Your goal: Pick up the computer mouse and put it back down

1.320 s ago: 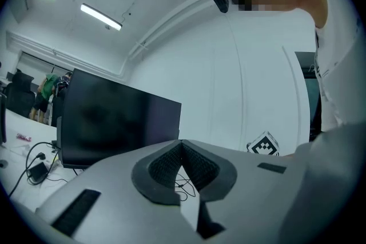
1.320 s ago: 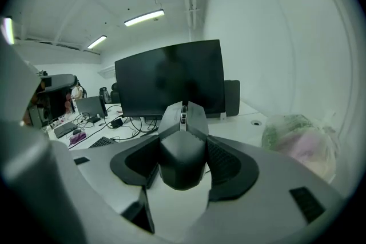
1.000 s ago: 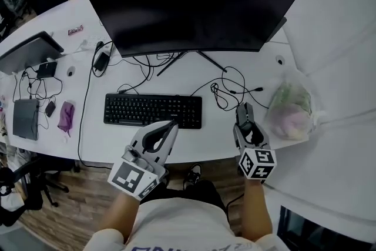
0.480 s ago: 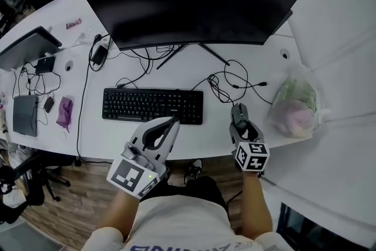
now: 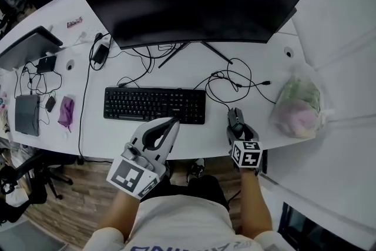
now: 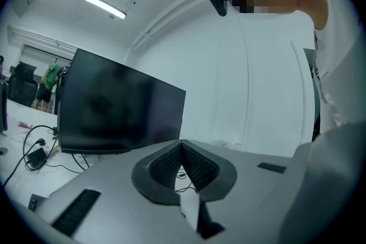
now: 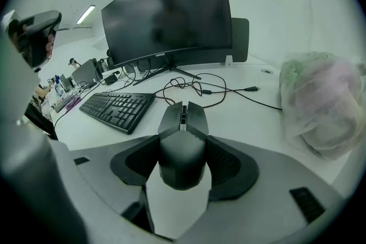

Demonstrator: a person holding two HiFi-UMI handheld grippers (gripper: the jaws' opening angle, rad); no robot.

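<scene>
Two grippers here: the right gripper [image 7: 183, 148] is clamped on the black plastic computer mouse [image 7: 182, 117], just right of the flat black keyboard [image 5: 154, 105] on the white desk [image 5: 97, 129]. The left gripper [image 6: 182, 146] is pinched together, empty.

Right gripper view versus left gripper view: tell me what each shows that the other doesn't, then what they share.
Only the right gripper view: the right gripper with its jaws closed on the computer mouse, plus the keyboard and the plastic bag.
Only the left gripper view: the left gripper, jaws together with nothing between them.
Both: the dark monitor, the cables beneath it and the white desk.
</scene>
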